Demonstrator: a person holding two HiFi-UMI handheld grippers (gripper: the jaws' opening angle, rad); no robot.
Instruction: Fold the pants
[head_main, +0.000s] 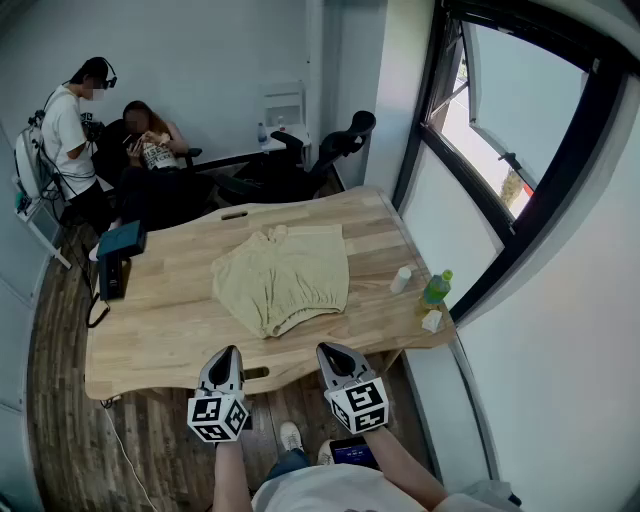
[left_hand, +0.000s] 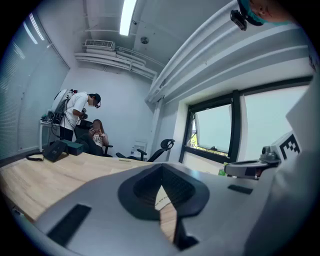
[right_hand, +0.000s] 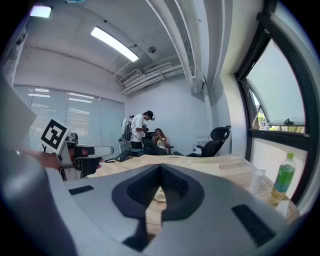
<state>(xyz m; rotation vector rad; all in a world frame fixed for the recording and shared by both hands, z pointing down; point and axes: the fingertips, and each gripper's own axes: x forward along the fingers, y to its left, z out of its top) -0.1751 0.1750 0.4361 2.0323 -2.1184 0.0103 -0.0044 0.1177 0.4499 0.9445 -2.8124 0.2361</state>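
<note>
A pair of beige pants (head_main: 283, 278) lies spread flat in the middle of the wooden table (head_main: 160, 330), waistband toward the far side. My left gripper (head_main: 229, 351) and right gripper (head_main: 329, 349) hover side by side over the table's front edge, just short of the pants' near hem. Both are shut with nothing between their jaws. In the left gripper view the closed jaws fill the lower picture, and a sliver of beige cloth (left_hand: 162, 200) shows through the gap. The right gripper view shows the same, with a bit of cloth (right_hand: 159, 196) ahead.
A green bottle (head_main: 435, 289), a small white container (head_main: 401, 279) and a white block (head_main: 432, 320) stand near the table's right edge by the window. A teal box on a black device (head_main: 120, 242) sits at the left edge. Two people and office chairs (head_main: 340, 145) are behind the table.
</note>
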